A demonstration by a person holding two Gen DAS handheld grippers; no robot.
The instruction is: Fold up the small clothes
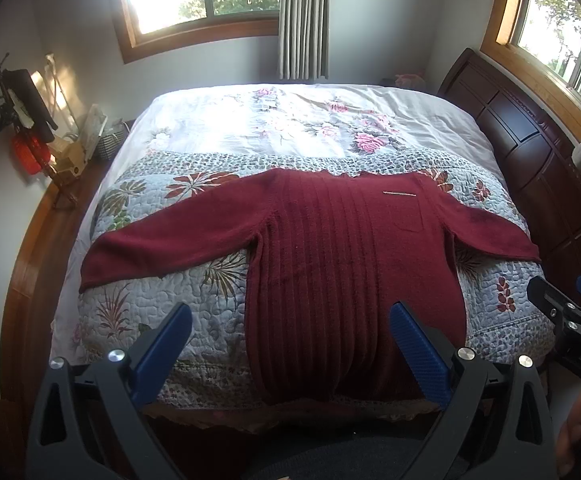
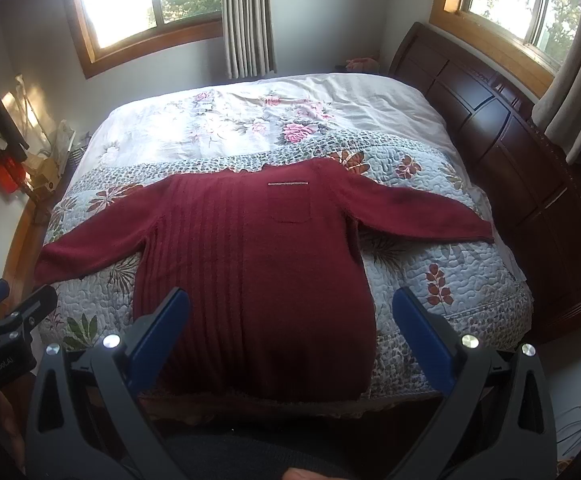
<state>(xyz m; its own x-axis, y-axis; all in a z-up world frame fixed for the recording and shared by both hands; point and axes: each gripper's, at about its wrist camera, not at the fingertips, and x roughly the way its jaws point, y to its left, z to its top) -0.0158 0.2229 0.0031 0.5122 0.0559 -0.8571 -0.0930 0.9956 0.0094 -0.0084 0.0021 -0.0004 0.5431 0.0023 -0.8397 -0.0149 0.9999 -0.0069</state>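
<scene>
A dark red knitted sweater [image 1: 342, 248] [image 2: 258, 248] lies flat on the bed, front up, both sleeves spread out to the sides, hem at the near edge. It has a small chest pocket [image 2: 290, 208]. My left gripper [image 1: 290, 320] hovers open above the near edge, over the sweater's hem, with nothing between its blue pads. My right gripper [image 2: 290, 304] is also open, held above the hem a little to the right. Each gripper shows at the edge of the other's view: the right gripper [image 1: 570, 304] and the left gripper [image 2: 6, 312].
The bed carries a floral quilt [image 1: 162, 312] and a pale flowered sheet [image 1: 290, 120] beyond it. A dark wooden headboard [image 2: 510, 140] runs along the right. A cluttered side table [image 1: 70, 152] stands at the left. Windows and curtains fill the far wall.
</scene>
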